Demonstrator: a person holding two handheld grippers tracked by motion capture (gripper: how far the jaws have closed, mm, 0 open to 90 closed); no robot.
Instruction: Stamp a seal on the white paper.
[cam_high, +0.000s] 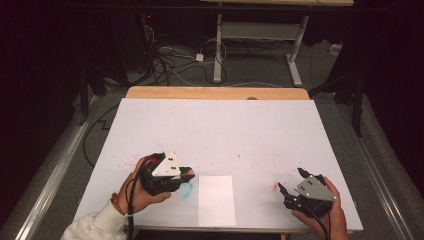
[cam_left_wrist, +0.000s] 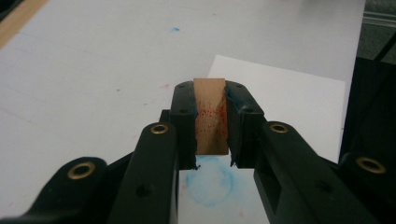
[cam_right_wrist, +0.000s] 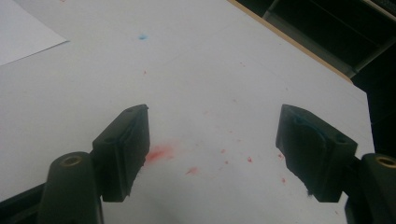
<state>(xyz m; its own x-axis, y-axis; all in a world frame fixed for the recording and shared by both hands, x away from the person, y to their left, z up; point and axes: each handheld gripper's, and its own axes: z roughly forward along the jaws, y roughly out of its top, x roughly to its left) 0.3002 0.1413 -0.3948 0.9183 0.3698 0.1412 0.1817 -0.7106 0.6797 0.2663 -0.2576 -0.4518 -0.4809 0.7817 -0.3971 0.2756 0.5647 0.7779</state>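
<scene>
The left gripper (cam_left_wrist: 211, 140) has its two black jaws clamped on a small wooden block (cam_left_wrist: 210, 114), speckled with red paint on the face toward the camera. The block stands upright between the pads, its top just above the jaw tips. In the high view, the left gripper (cam_high: 186, 174) sits just left of a white sheet of paper (cam_high: 217, 201), with the person's left hand (cam_high: 137, 192) wrapped around its body and a grey three-cornered plate on top. Directly under the block lies a pale blue ring-shaped smudge (cam_left_wrist: 212, 183) on the table covering, just beside the paper's left edge.

The right gripper (cam_right_wrist: 212, 149) holds its jaws wide apart with nothing between them. In the high view it (cam_high: 291, 181) rests well to the right of the paper, held in the person's right hand (cam_high: 325, 220). A red smear (cam_right_wrist: 159, 153) marks the white table covering (cam_high: 220, 130) between those jaws, with small red flecks scattered around it.
</scene>
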